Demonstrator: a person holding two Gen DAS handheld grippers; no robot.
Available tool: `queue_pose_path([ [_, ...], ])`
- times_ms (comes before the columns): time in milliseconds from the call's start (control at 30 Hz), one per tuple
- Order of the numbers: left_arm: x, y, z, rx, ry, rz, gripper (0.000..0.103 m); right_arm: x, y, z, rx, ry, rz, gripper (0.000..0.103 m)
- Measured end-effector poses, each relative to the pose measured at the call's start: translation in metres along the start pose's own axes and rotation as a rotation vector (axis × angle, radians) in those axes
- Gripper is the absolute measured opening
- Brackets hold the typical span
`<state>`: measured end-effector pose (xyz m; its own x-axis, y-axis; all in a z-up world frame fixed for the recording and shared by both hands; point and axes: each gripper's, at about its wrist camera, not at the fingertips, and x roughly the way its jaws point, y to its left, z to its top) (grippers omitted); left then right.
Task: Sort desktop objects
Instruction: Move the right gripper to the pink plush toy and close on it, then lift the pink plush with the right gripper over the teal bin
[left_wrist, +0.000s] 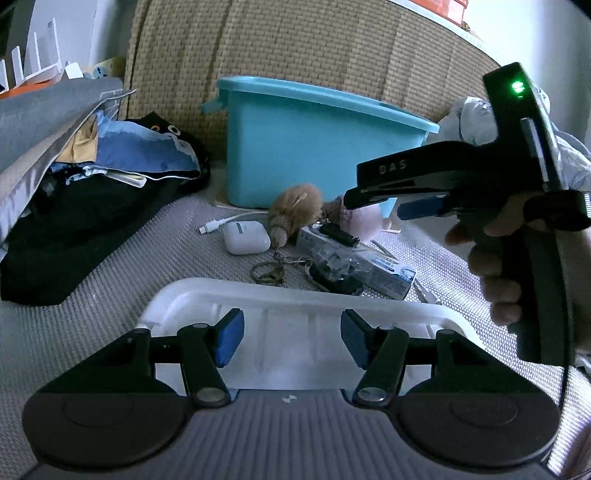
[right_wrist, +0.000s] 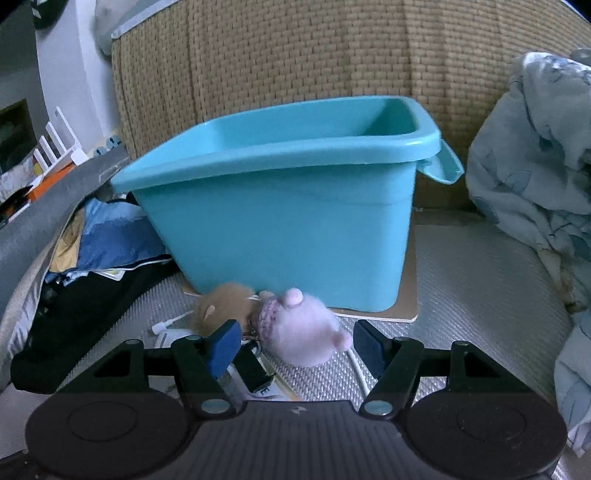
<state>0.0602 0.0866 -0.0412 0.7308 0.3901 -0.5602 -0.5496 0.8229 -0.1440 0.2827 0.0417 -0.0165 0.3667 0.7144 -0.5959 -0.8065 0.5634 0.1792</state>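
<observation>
Right now the right gripper (right_wrist: 291, 345) hangs low over a little pile of things on the mat, with its jaws wide apart and nothing in them. A pink fluffy toy (right_wrist: 306, 332) sits just ahead, between the two blue pads (right_wrist: 223, 347), so it looks like the next thing to grab. Beside it lies a brown fluffy toy (right_wrist: 221, 308). Both rest right in front of the blue tub (right_wrist: 280, 221), which is probably where they go. The left gripper (left_wrist: 291, 338) is open too and holds nothing. It waits above a white tray (left_wrist: 295, 299), likely a second spot for sorting. A white earbud case (left_wrist: 245, 237) and a key ring (left_wrist: 267, 272) lie near the toys.
</observation>
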Motion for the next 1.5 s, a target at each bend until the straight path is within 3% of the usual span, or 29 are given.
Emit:
queue_pose_path([
  [333, 0.003, -0.001, -0.001, -0.008, 0.01, -0.008, 0.062, 0.026, 0.005, 0.004, -0.051, 0.035, -0.016, 0.072],
  [600, 0.004, -0.001, -0.001, -0.01, 0.008, -0.011, 0.062, 0.04, 0.005, 0.003, -0.068, 0.061, -0.027, 0.06],
  [767, 0.004, 0.0, -0.001, -0.016, 0.005, -0.009, 0.064, 0.041, 0.008, 0.005, -0.091, 0.065, -0.02, 0.046],
  [1133, 0.002, 0.001, 0.0, -0.028, -0.004, -0.01, 0.064, -0.008, 0.009, 0.008, -0.114, -0.037, 0.006, 0.044],
  [1500, 0.001, 0.0, 0.002, -0.027, -0.005, -0.008, 0.064, -0.073, 0.025, 0.032, -0.177, -0.168, 0.056, 0.044],
])
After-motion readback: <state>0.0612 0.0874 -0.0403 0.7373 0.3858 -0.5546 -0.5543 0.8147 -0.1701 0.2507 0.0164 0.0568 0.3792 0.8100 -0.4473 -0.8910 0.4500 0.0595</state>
